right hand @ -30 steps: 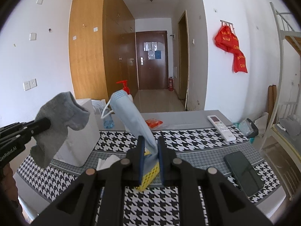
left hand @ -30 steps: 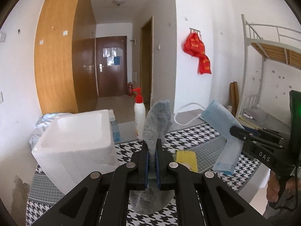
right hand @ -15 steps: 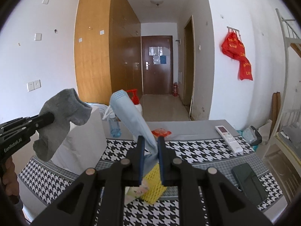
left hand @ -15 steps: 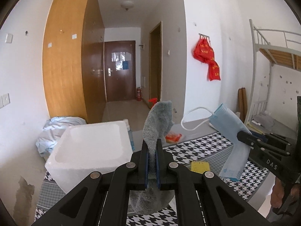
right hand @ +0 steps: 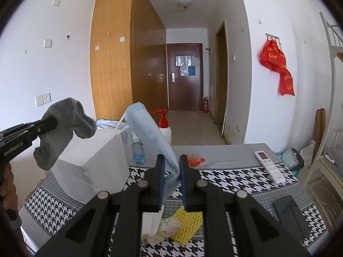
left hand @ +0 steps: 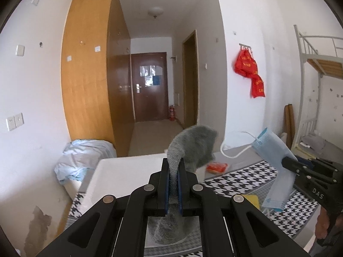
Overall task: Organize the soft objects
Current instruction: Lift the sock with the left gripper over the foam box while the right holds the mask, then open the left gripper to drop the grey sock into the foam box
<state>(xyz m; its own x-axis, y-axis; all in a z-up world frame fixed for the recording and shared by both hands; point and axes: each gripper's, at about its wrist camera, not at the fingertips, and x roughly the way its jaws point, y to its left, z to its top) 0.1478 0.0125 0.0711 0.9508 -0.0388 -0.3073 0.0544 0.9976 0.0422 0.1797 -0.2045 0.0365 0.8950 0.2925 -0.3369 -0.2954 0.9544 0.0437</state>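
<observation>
Both grippers lifted since a second ago. Left gripper (left hand: 173, 169) jaws clamped on grey sock (left hand: 193, 143), now above white foam box (right hand: 90, 162) at counter's left edge. Right gripper (right hand: 171, 167) jaws clamped on blue mask (right hand: 150, 132). Likely drop-off next.

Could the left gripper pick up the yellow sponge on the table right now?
Probably not yet. The left gripper is already shut on the gray sock, held up in the air by the white foam box. The yellow sponge lies low on the table, so the sock must go first.
</observation>
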